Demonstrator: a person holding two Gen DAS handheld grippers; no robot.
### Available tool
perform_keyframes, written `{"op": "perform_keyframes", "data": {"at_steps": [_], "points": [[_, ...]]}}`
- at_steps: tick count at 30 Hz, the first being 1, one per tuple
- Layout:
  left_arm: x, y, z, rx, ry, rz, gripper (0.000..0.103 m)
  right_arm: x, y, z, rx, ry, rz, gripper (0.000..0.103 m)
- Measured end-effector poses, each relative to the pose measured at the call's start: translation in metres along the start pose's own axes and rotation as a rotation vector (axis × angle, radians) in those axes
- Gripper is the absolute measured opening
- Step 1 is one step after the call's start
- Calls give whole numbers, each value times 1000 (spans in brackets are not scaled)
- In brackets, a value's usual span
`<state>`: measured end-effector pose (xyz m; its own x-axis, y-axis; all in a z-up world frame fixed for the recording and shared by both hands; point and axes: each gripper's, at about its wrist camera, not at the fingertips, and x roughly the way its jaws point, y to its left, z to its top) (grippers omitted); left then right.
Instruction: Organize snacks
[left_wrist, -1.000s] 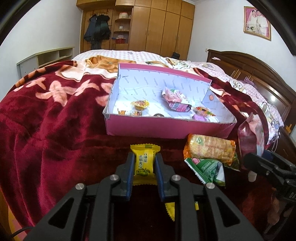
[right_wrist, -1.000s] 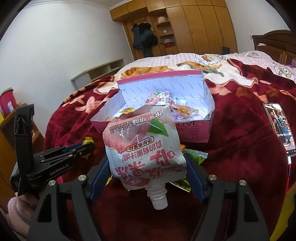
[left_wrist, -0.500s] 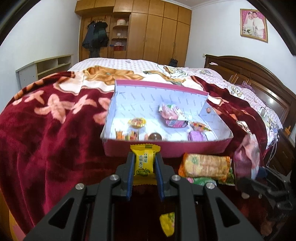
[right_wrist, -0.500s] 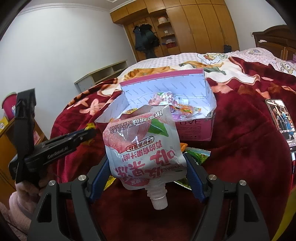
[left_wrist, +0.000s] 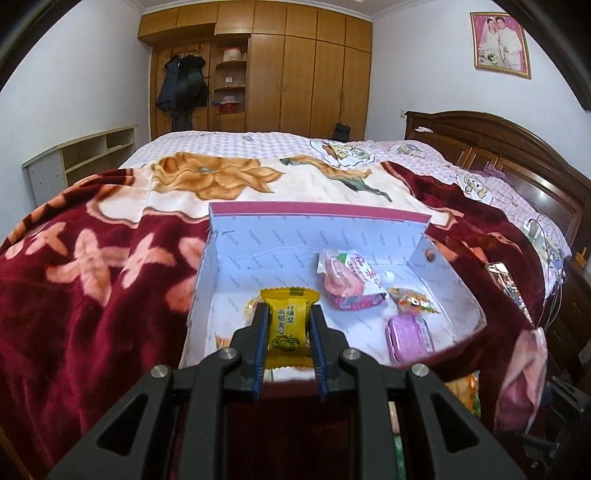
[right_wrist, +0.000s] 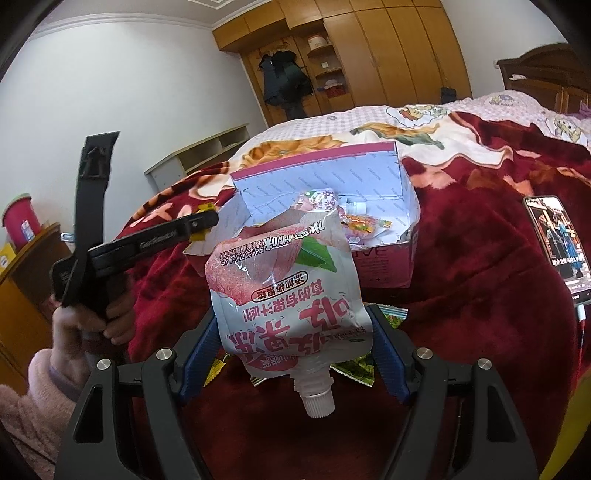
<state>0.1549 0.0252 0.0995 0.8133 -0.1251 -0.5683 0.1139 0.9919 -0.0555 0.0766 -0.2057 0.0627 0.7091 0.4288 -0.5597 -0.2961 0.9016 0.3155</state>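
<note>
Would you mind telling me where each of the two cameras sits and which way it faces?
Left wrist: on the left gripper, looking along its fingers, shut on the yellow snack, over the pink box.
Right wrist: on the right gripper, which grips the peach drink pouch; at left, the person's left hand.
Both see the box, the red blanket, the wardrobe.

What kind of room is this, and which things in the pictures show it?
Most likely a home bedroom. A large bed with a dark wooden headboard is covered by a red flowered blanket, and a tall wooden wardrobe fills the far wall. A framed portrait hangs above the bed.
</note>
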Motion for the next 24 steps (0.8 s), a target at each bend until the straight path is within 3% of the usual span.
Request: {"op": "perform_keyframes", "data": {"at_steps": [15, 24], "points": [[74, 14, 11, -33, 91, 30, 22, 4, -6, 16, 10, 0, -38, 77], [86, 20, 4, -61, 123, 30, 23, 14, -6, 27, 4, 11, -47, 77]]}}
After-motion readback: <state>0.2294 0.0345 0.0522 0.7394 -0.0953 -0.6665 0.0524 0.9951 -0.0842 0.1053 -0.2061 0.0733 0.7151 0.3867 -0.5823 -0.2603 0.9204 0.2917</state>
